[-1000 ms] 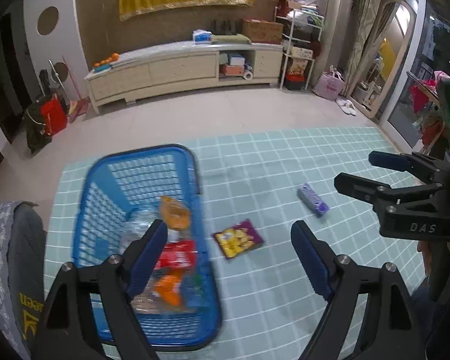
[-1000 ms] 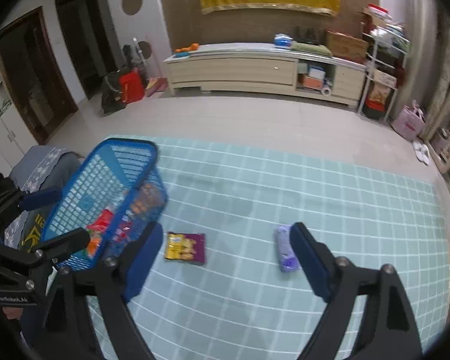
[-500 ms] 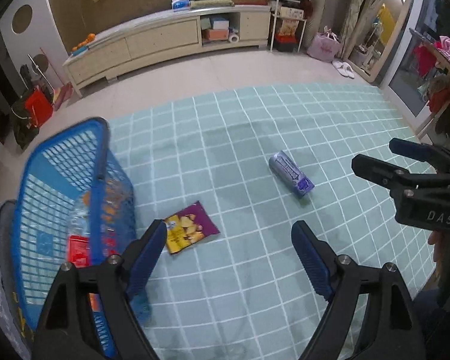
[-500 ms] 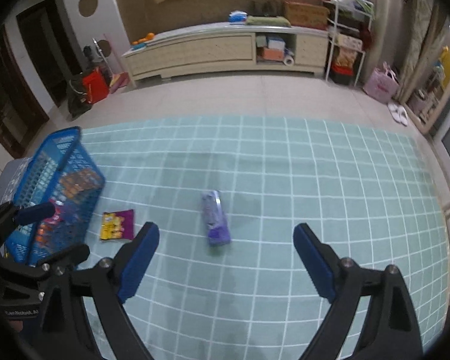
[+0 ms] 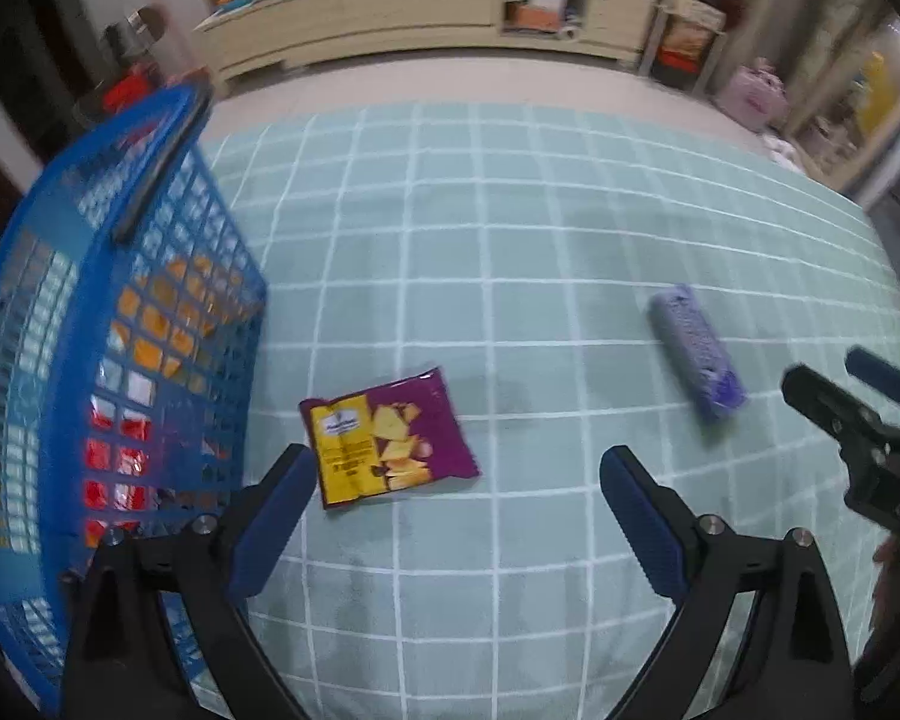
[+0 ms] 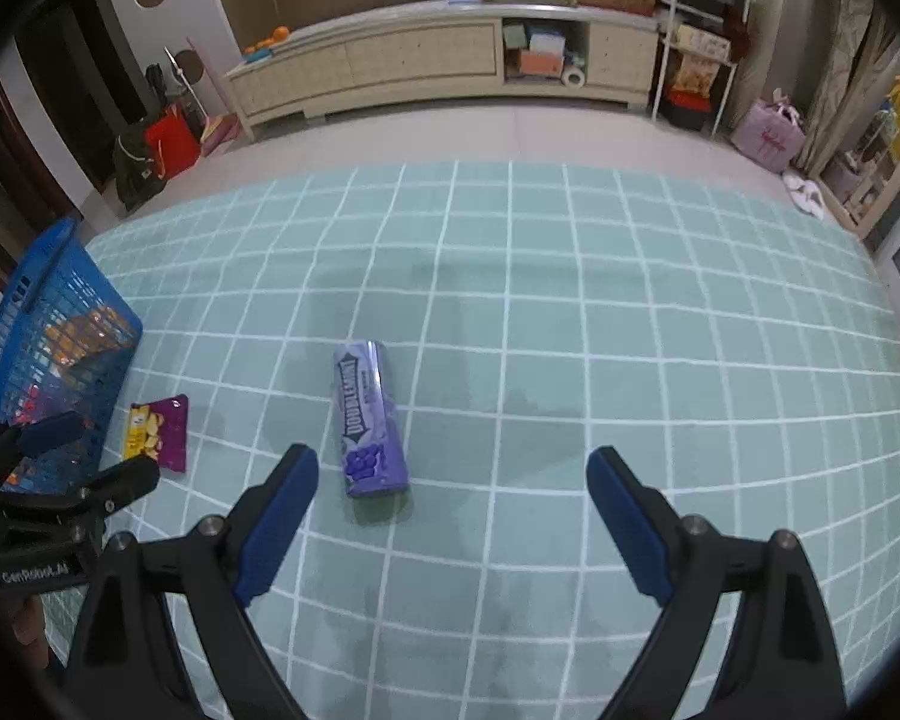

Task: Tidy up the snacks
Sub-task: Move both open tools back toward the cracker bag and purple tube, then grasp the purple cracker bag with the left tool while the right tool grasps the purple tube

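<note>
A purple and yellow snack bag (image 5: pixel 387 435) lies flat on the teal checked mat, just beyond my left gripper (image 5: pixel 456 480), whose jaws are opening with nothing between them. To its left stands a blue basket (image 5: pixel 150 228) holding several snacks. A purple gum pack (image 6: pixel 369 420) lies on the mat ahead of my right gripper (image 6: pixel 453 480), nearer its left finger. That gripper is open and empty. The gum pack (image 5: pixel 696 354) also shows in the left wrist view, the bag (image 6: pixel 159 432) and the basket (image 6: pixel 30 294) in the right wrist view.
The teal mat (image 6: pixel 570 312) stretches far to the right. A long cream cabinet (image 6: pixel 426 60) stands against the back wall. Bags (image 6: pixel 162 144) sit on the floor at the left, a shelf rack (image 6: pixel 696 42) and a pink bag (image 6: pixel 768 132) at the right.
Both grippers have come down toward the mat. The left one swung from over the basket to the snack bag and widened; the right one now faces the gum pack.
</note>
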Action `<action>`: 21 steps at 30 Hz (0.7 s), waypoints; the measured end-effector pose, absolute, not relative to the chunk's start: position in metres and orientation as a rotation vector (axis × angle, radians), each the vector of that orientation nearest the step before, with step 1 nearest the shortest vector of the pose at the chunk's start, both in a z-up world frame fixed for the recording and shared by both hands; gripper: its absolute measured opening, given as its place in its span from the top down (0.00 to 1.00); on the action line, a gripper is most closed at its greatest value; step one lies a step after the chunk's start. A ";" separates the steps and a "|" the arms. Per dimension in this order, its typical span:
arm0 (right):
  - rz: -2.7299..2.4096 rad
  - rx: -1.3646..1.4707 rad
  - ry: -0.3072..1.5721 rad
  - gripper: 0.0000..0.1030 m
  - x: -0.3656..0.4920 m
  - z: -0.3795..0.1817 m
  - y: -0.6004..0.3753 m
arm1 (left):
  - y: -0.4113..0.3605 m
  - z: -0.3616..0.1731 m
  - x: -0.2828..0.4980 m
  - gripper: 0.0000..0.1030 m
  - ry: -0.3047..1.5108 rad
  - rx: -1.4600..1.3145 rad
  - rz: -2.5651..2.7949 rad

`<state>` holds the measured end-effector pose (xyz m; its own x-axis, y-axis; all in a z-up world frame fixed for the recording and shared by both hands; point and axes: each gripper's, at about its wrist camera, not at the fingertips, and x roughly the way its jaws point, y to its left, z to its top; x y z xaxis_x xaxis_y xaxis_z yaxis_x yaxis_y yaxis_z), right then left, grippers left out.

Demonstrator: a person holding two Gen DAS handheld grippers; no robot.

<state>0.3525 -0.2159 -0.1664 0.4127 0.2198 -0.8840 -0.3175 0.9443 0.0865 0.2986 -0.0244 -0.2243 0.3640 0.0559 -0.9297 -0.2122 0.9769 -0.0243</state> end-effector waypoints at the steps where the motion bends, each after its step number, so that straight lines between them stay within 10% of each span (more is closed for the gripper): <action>1: 0.340 -0.094 1.102 0.09 0.354 -0.171 -0.216 | -0.022 -0.228 0.300 0.08 1.197 -0.165 0.192; 21: 0.359 -0.068 1.114 0.09 0.363 -0.182 -0.230 | -0.003 -0.286 0.328 0.07 1.279 -0.258 0.287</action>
<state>0.3633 -0.2298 -0.1818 0.3904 0.2488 -0.8864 -0.3159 0.9405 0.1248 0.3278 -0.0028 -0.2861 0.2609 0.0671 -0.9630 -0.3507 0.9360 -0.0298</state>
